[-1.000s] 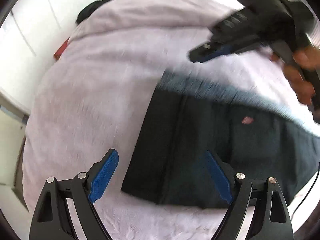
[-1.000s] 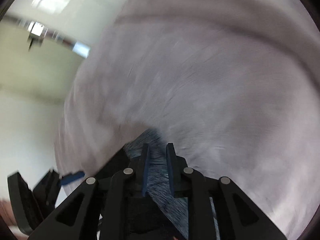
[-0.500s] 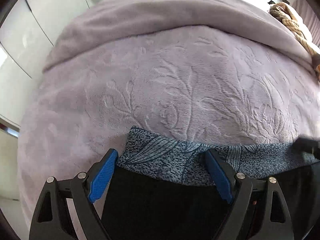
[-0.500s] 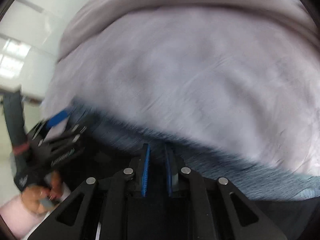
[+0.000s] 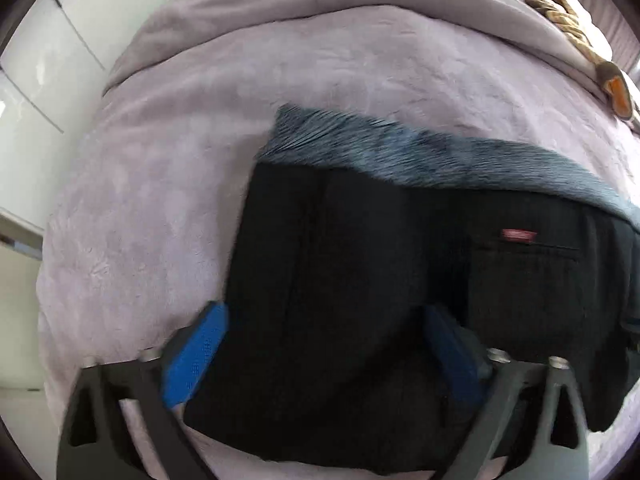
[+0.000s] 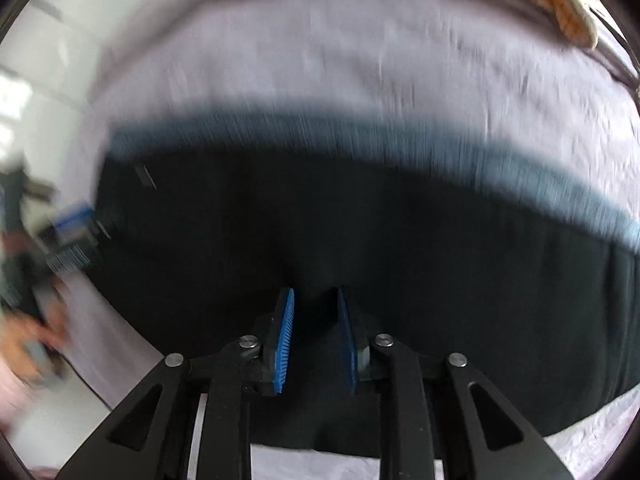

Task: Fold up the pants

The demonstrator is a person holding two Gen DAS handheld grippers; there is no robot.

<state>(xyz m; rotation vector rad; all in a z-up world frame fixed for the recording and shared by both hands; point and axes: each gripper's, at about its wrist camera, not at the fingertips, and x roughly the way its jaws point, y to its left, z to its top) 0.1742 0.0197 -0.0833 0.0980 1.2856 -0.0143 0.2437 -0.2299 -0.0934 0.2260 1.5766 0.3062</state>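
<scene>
Only the left view shows us the pants' (image 5: pixel 360 280) red label (image 5: pixel 519 235). The left hand-held gripper (image 5: pixel 320 356) is opening wide over them; the right hand-held gripper (image 6: pixel 316 340) is opening, nothing visibly pinched. A plush toy (image 5: pixel 568 12) lies on the bed (image 5: pixel 160 200).

Small red label (image 5: pixel 519 235) on the black pants (image 5: pixel 340 280), its lettering too blurred to read.

right wrist view motion-smeared, left gripper (image 6: pixel 74 236) and hand (image 6: pixel 28 344) at left edge a blur, pants (image 6: pixel 360 240) patterned band (image 5: pixel 400 156) streaked, brown item (image 5: pixel 576 28) cut off
</scene>
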